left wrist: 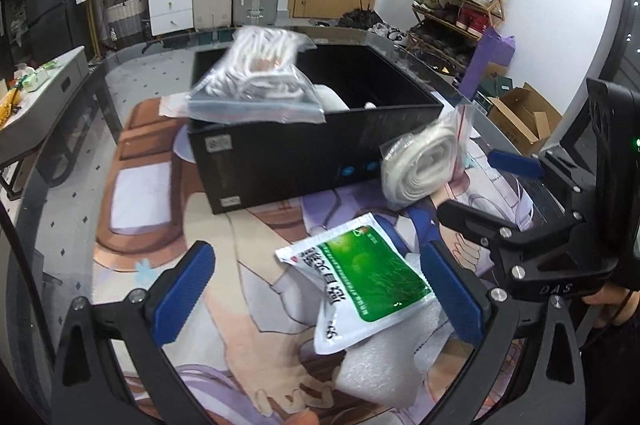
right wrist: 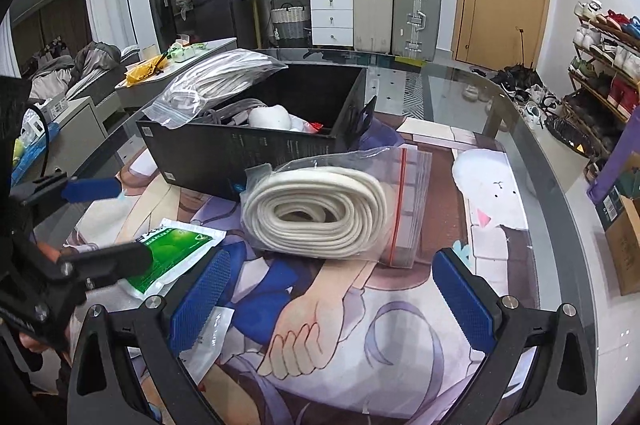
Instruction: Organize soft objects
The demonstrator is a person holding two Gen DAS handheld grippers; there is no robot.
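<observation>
A black open box (left wrist: 304,145) (right wrist: 248,149) stands on the printed mat. A clear bag of white cords (left wrist: 256,73) (right wrist: 216,81) lies tilted over its left corner, blurred in the left wrist view. A bagged roll of white rope (right wrist: 320,217) (left wrist: 424,165) rests on the mat by the box front. My right gripper (right wrist: 332,301) is open just short of it, holding nothing. My left gripper (left wrist: 320,297) is open, and a green-and-white pouch (left wrist: 360,273) (right wrist: 172,249) lies between its fingers on a white foam piece (left wrist: 384,365).
White soft items (right wrist: 272,117) and grey cables lie inside the box. The round glass table's edge (right wrist: 532,161) curves along the right. Suitcases (right wrist: 396,13), a drawer unit and a shoe rack (left wrist: 460,1) stand beyond. A cardboard box (left wrist: 524,117) sits on the floor.
</observation>
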